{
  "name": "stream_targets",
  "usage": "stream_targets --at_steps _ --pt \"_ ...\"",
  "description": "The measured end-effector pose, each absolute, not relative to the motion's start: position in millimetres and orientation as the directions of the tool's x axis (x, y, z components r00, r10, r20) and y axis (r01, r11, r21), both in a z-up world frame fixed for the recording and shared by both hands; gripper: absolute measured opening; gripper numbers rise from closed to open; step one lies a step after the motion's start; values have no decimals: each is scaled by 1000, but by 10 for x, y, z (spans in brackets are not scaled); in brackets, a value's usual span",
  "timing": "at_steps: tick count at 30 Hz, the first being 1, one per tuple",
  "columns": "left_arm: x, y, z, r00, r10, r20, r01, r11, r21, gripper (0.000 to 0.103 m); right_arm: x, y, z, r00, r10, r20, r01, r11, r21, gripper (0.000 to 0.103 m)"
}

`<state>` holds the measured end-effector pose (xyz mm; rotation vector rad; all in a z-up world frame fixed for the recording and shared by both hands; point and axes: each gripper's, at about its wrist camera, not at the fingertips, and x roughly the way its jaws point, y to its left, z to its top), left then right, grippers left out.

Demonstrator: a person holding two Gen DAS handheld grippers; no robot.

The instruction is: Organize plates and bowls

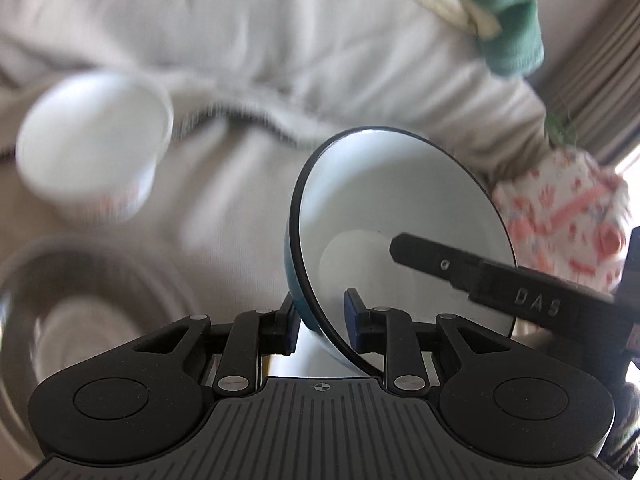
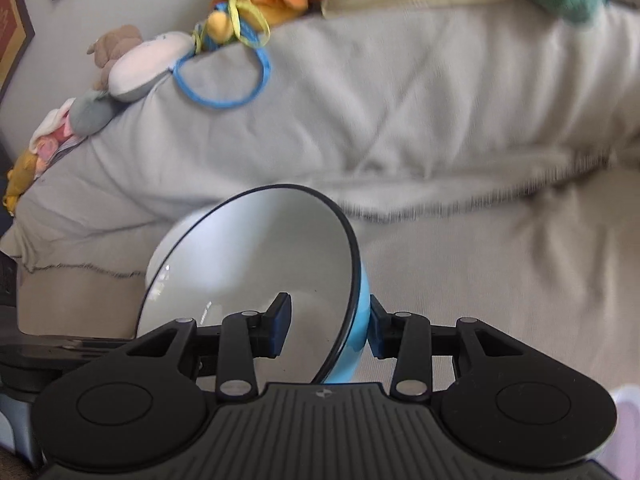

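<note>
Left gripper [image 1: 321,322] clamped on the rim of a blue bowl [image 1: 400,216], one pad inside against the pale interior, the other outside on the blue wall. Bowl held tipped on edge, its opening turned toward the right side of the left wrist view, dark rim line running all round. Crossed in front by a black finger [image 1: 440,262] of the other tool, marked with raised letters, reaching in over the bowl's white inside. Right gripper [image 2: 327,326] likewise closed on that same bowl [image 2: 256,264], left pad inside, right pad pressed to the light-blue outer wall, so held from both sides above the seat. Further left, blurred, stood a white cup [image 1: 94,146] on the beige sofa cushion [image 1: 240,208], and nearer the lower left corner a metal bowl [image 1: 52,308], its details smeared. Behind, draped a grey blanket [image 2: 400,112] over the sofa back. Along its top edge lay soft toys [image 2: 132,60] and a blue ring [image 2: 224,80]. At far right, seen from the left wrist, sat a pink-patterned cloth bundle [image 1: 560,216].
</note>
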<state>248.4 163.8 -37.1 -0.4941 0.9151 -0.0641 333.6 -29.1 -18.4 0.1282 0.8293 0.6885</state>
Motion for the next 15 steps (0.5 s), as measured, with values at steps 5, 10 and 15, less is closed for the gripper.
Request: stream_targets --at_steps 5,10,15 --pt "2288 1479 -593 574 -211 -791 -160 919 -361 28 3072 -453 -444 484 572 -662 -473 808 352 40" --pt "2303 1442 -686 563 -213 -798 -162 919 -359 29 2962 -560 -643 478 553 -682 -444 822 356 40" --pt "2305 1495 -698 557 -232 -797 -167 909 -381 30 2965 -604 -655 474 575 -667 -458 808 371 40"
